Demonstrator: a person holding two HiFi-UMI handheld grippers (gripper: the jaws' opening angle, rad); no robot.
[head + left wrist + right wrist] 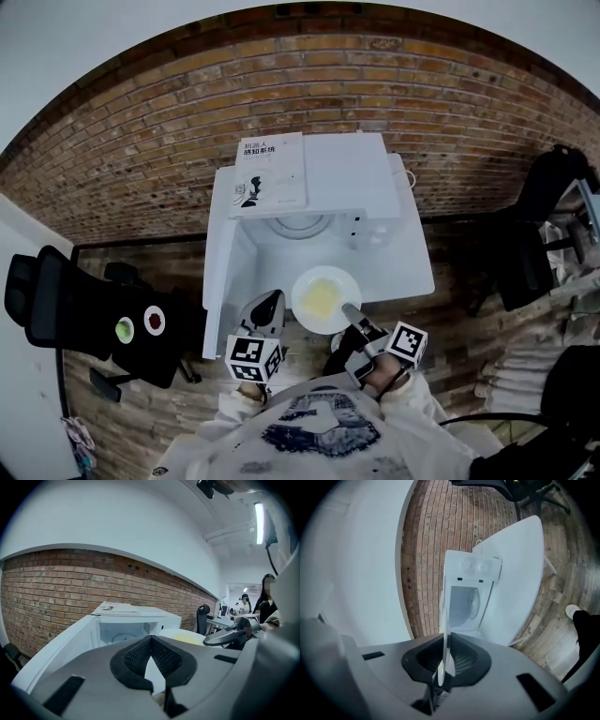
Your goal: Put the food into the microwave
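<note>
A white microwave (361, 178) stands on a white table (403, 272), its door (225, 272) swung open to the left and the glass turntable (300, 225) showing inside. Just in front of the opening, a white plate (325, 300) carrying yellow food (322, 298) hangs from my right gripper (349, 314), shut on its near right rim. In the right gripper view the rim (443, 663) runs edge-on between the pads. My left gripper (270, 302) is shut beside the plate's left edge with nothing seen in it; from it the plate (180, 637) lies to the right.
A booklet (272, 173) lies on top of the microwave. A black office chair (75, 314) stands at the left, and another chair (544, 225) at the right. A brick wall runs behind the table. People (265, 592) stand far off in the room.
</note>
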